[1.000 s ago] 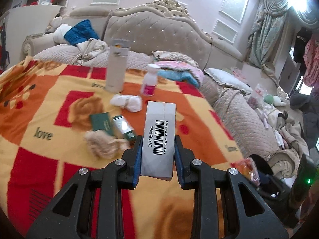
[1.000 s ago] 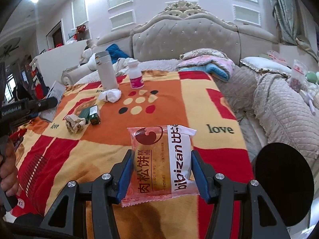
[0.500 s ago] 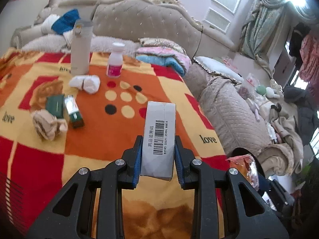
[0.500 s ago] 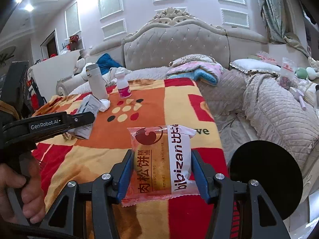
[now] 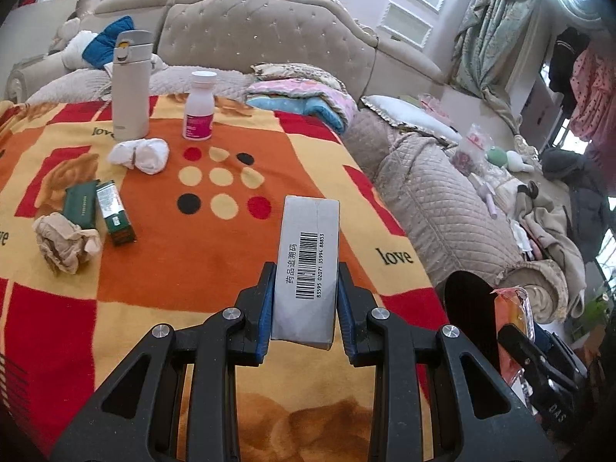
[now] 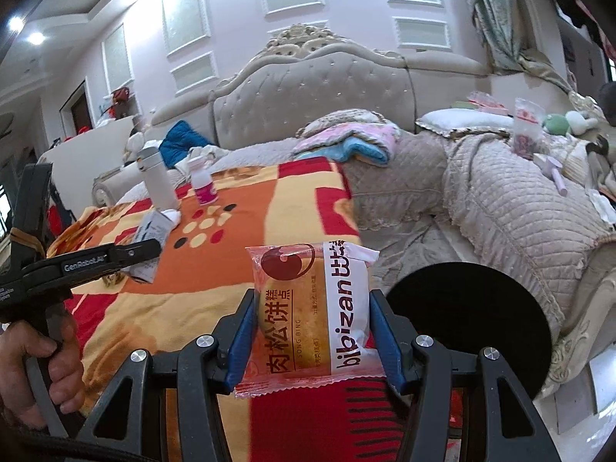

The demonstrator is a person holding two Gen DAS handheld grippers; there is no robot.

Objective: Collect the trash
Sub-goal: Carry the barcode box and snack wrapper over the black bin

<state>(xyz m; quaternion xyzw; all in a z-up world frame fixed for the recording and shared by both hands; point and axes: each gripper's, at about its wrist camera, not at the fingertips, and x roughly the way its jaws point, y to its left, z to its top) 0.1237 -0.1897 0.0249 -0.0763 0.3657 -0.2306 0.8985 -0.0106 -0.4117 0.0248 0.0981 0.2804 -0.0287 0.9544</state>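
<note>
My left gripper [image 5: 306, 310] is shut on a grey medicine box [image 5: 308, 265] with a barcode, held above the orange and red blanket [image 5: 215, 254]. My right gripper [image 6: 312, 331] is shut on a pink snack packet [image 6: 308, 315], held near the blanket's right edge beside a round black bin [image 6: 473, 323]. The bin [image 5: 467, 308] and the packet [image 5: 514, 308] also show at the right of the left wrist view. On the blanket lie a crumpled beige tissue [image 5: 65, 240], two small green boxes [image 5: 100, 210] and a white wad [image 5: 140, 154].
A white flask [image 5: 131, 84] and a white pill bottle [image 5: 200, 106] stand at the blanket's far end. Folded blankets [image 5: 304, 96] and a quilted sofa [image 5: 442, 200] lie to the right. The left gripper [image 6: 88, 265] and its hand show in the right wrist view.
Both grippers have swung right toward the black bin, each keeping its item. The left view now shows the bin closer and the right gripper tilts upward.
</note>
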